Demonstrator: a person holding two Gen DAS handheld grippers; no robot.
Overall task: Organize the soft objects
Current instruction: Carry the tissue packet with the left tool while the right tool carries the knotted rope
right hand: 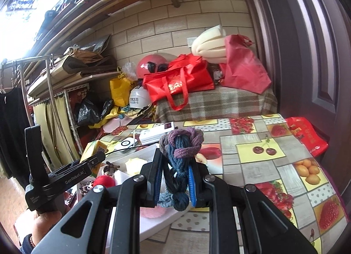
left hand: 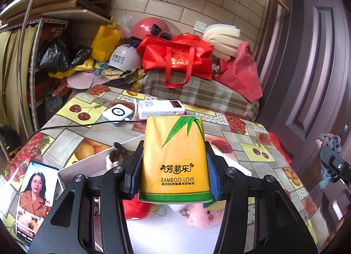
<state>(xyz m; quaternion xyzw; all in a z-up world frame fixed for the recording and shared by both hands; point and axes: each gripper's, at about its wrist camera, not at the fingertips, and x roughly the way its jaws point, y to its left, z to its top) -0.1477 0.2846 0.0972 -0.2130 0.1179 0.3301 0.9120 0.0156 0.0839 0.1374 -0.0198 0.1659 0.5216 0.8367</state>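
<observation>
Left tool clamps yellow soft tissue pack, held above white tray | right tool pinched on knitted blue-purple yarn bundle, above fruit-print bench | judgement: lower each gently into tray, beside the plush toys, release only once resting.

Two helmets, three red bags, one phone.
</observation>
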